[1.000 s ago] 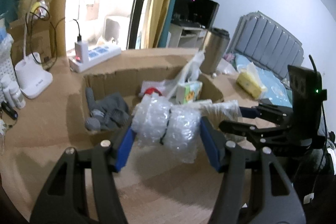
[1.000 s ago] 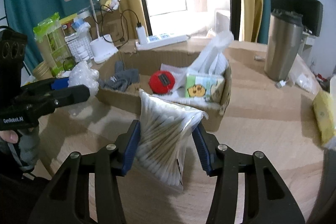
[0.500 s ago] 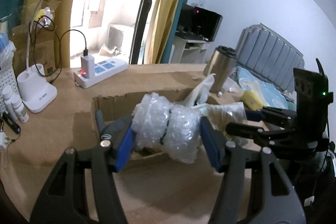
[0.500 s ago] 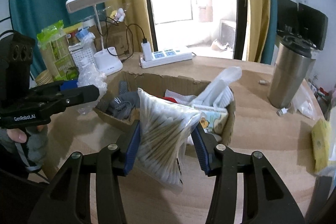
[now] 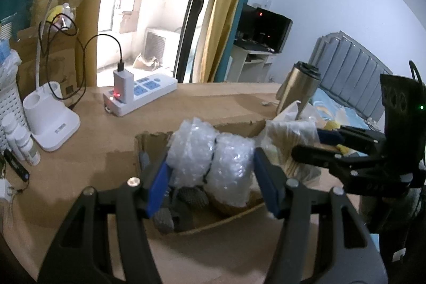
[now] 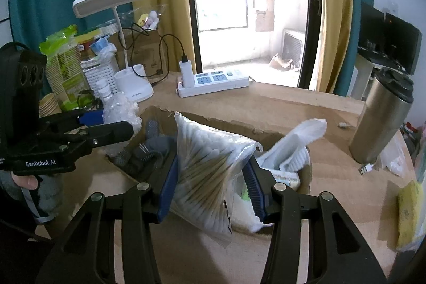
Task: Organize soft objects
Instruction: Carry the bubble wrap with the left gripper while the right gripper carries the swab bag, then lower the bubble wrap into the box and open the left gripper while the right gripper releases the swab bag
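Note:
My left gripper (image 5: 210,172) is shut on a tied roll of bubble wrap (image 5: 210,156), held above the left end of an open cardboard box (image 5: 213,222). My right gripper (image 6: 210,177) is shut on a clear bag of cotton swabs (image 6: 210,167), hanging over the middle of the same box (image 6: 218,121). Grey knitted gloves (image 6: 151,148) lie in the box's left end, and a tissue pack with white plastic (image 6: 290,148) sits in its right end. Each gripper shows in the other's view: the right gripper (image 5: 319,143) at the right, the left gripper (image 6: 111,124) at the left.
A steel tumbler (image 6: 383,116) stands right of the box. A power strip with a charger (image 6: 213,79), a white desk lamp (image 6: 133,81), a white basket and small bottles (image 5: 16,135) line the table's far and left side. A yellow sponge (image 6: 410,214) lies near the right edge.
Both grippers have moved forward with their loads, from in front of the box to above it. The box now sits lower and closer in both views.

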